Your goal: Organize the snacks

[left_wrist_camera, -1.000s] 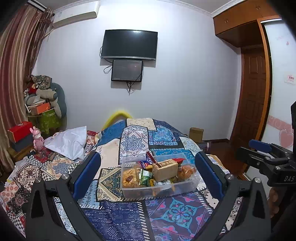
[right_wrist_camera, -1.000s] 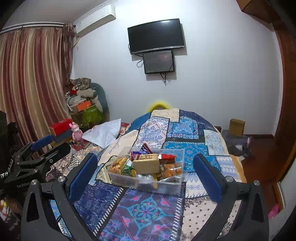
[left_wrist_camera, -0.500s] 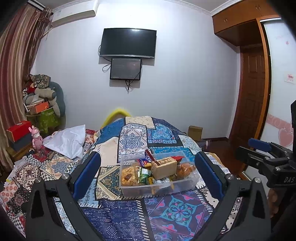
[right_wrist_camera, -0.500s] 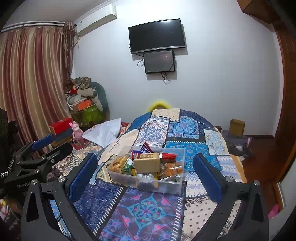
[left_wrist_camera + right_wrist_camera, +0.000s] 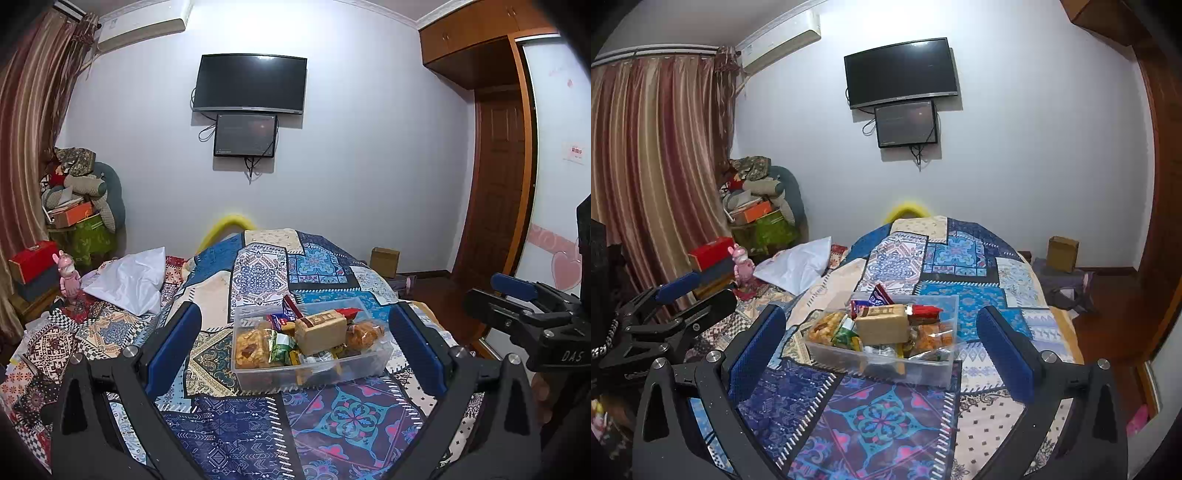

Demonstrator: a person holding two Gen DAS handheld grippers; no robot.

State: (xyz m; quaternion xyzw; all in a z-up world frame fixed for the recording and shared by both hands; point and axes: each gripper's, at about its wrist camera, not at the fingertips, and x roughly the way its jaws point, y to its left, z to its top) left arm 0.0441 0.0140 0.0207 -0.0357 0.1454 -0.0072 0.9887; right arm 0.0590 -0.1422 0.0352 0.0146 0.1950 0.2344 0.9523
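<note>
A clear plastic bin (image 5: 369, 365) (image 5: 923, 369) stands on the patchwork bedspread, filled with several snack packs. A tan wrapped block (image 5: 321, 330) (image 5: 882, 328) lies on top, with orange snacks (image 5: 251, 349) at its left and red wrappers (image 5: 925, 310) at the back. My left gripper (image 5: 295, 354) is open and empty, held above the bed in front of the bin. My right gripper (image 5: 882, 350) is open and empty too, also short of the bin. Each gripper shows at the side of the other's view.
The patterned bedspread (image 5: 258, 435) covers the bed. A white pillow (image 5: 129, 277) lies at the left. Boxes and a pink toy (image 5: 68, 273) crowd the left side. A cardboard box (image 5: 1062, 253) sits on the floor right. A wooden door (image 5: 495, 192) stands at the right.
Both views have shifted only slightly; the bin sits a touch lower and nearer in the frames. Both grippers stay open and empty.
</note>
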